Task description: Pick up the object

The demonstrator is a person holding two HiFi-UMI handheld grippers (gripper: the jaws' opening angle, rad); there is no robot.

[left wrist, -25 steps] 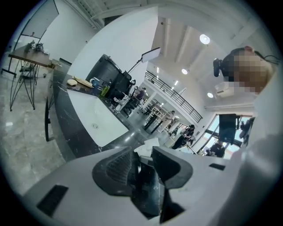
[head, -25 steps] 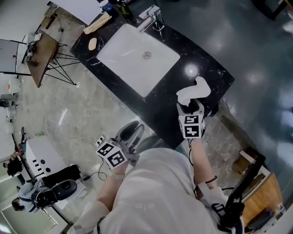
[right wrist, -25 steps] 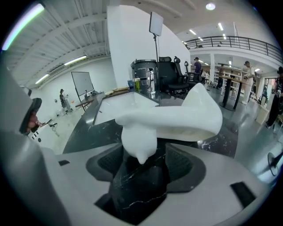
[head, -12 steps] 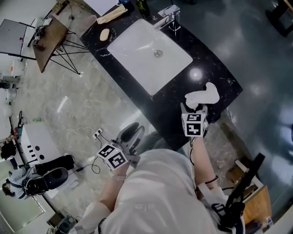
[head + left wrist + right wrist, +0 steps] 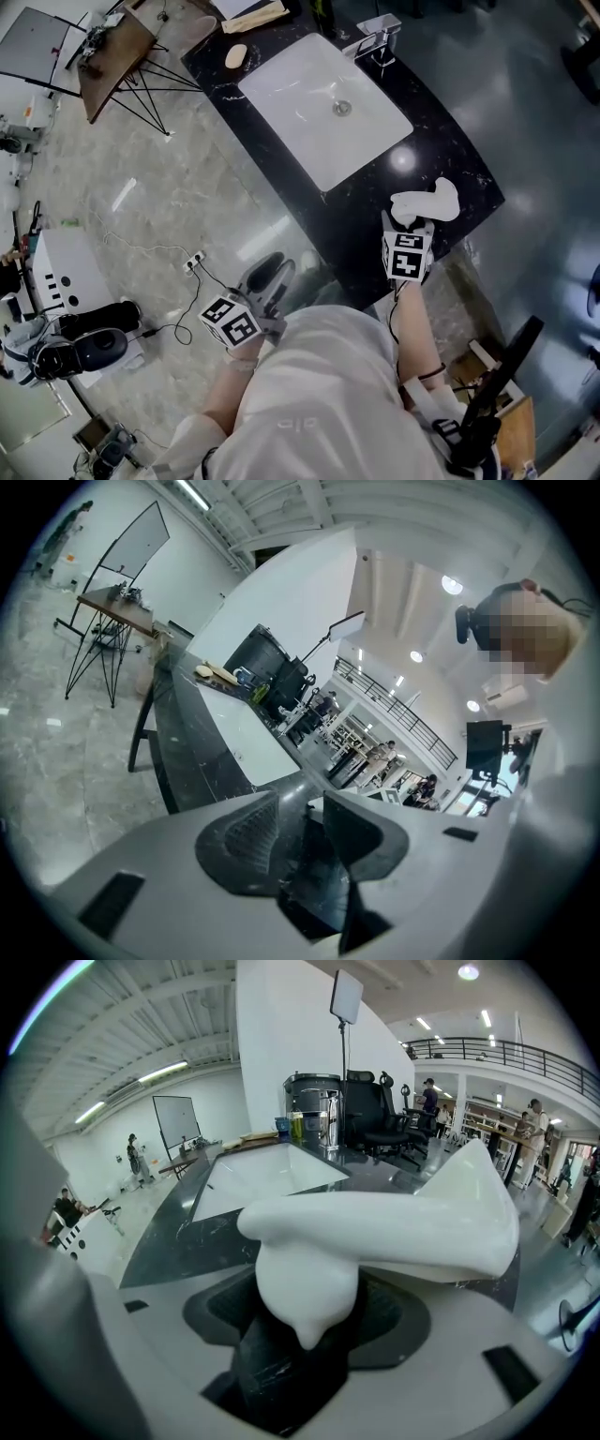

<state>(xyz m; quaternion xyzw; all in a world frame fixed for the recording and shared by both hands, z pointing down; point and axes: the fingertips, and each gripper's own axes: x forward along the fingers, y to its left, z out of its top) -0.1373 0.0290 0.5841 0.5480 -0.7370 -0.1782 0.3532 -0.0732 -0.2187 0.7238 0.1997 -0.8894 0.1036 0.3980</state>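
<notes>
Counter (image 5: 441,141): black stone, white-veined, polished to a gloss; basin (image 5: 300,94) glossy white, tap (image 5: 380,36) bright metal. Object (image 5: 427,202): white, smooth, soft sheen, looks like plastic. Floor (image 5: 169,216): pale marbled slab, glossy; side table (image 5: 117,47) matt brown wood.

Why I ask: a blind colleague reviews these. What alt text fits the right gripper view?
The right gripper grips the lower lobe of a smooth white curved object that fills the foreground. Behind it stretches a black marble counter with a white sink, in a bright hall.
</notes>
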